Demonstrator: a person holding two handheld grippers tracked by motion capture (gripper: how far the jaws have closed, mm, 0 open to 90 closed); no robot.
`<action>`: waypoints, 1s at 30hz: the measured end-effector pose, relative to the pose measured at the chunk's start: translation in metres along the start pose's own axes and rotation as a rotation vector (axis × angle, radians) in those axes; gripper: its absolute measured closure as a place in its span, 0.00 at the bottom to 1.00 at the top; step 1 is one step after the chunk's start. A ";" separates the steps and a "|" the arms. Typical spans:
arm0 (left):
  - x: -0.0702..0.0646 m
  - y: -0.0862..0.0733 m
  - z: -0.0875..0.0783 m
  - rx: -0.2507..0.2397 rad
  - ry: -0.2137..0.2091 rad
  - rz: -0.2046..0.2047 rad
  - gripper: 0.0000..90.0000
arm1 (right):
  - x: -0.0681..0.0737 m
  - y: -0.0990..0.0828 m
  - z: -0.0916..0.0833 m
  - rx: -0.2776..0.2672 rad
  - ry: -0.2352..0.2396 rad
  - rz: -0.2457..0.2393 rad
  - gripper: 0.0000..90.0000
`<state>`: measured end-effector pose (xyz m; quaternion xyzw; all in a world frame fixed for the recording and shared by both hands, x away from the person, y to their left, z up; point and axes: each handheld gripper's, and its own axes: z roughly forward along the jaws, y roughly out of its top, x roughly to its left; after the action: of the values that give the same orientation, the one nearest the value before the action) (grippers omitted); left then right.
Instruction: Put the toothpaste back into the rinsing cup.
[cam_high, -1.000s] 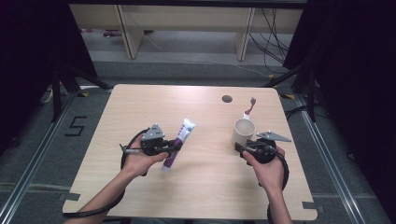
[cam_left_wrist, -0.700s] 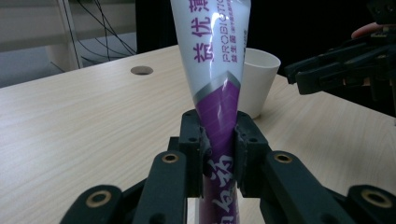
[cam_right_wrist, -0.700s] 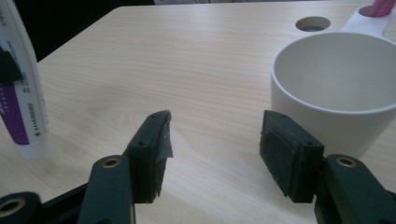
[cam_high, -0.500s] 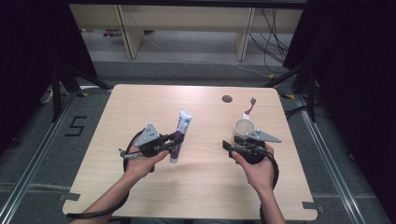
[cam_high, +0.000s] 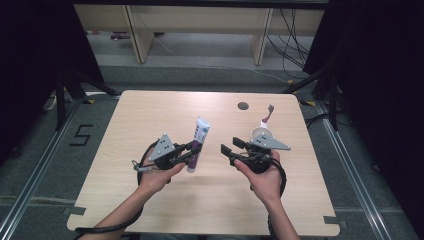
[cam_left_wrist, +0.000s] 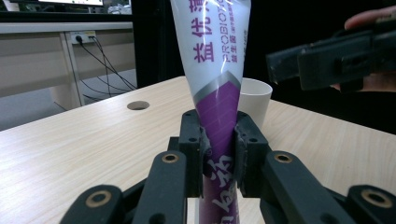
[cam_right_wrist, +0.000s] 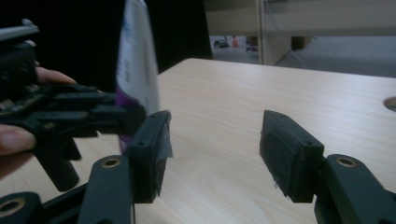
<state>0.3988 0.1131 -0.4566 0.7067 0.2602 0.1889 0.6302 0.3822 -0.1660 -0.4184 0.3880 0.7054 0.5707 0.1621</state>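
Note:
A white and purple toothpaste tube (cam_high: 198, 142) stands upright above the table, and my left gripper (cam_high: 192, 149) is shut on its purple lower part. In the left gripper view the tube (cam_left_wrist: 215, 88) rises between the two pads, squeezed at its waist. My right gripper (cam_high: 228, 151) stands open a little to the tube's right, jaws pointing left toward it, with nothing between them. The right gripper view shows its own gripper (cam_right_wrist: 212, 149) wide open and the tube (cam_right_wrist: 137, 70) off to the left. A white cup (cam_high: 262, 133) holding a toothbrush (cam_high: 267, 114) sits just behind the right gripper.
A round cable hole (cam_high: 243, 106) lies in the wooden table (cam_high: 150, 115) behind the cup. The table's far half and front strip are bare wood. Shelving legs and cables stand on the floor beyond the far edge.
The right gripper has moved left, away from the cup and closer to the tube. The left gripper has tilted the tube more upright and stayed in about the same place.

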 end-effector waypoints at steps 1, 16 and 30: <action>-0.001 0.000 0.001 0.000 -0.002 0.004 0.84 | 0.002 0.002 0.001 -0.006 0.014 -0.004 0.48; -0.013 0.002 0.010 0.003 -0.045 0.031 0.84 | 0.025 0.024 0.023 -0.051 0.085 -0.030 0.50; -0.021 0.008 0.017 -0.005 -0.066 0.044 0.84 | 0.025 0.028 0.026 -0.065 0.094 -0.026 0.65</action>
<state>0.3927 0.0865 -0.4495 0.7165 0.2232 0.1797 0.6360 0.3931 -0.1286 -0.3947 0.3461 0.6984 0.6086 0.1488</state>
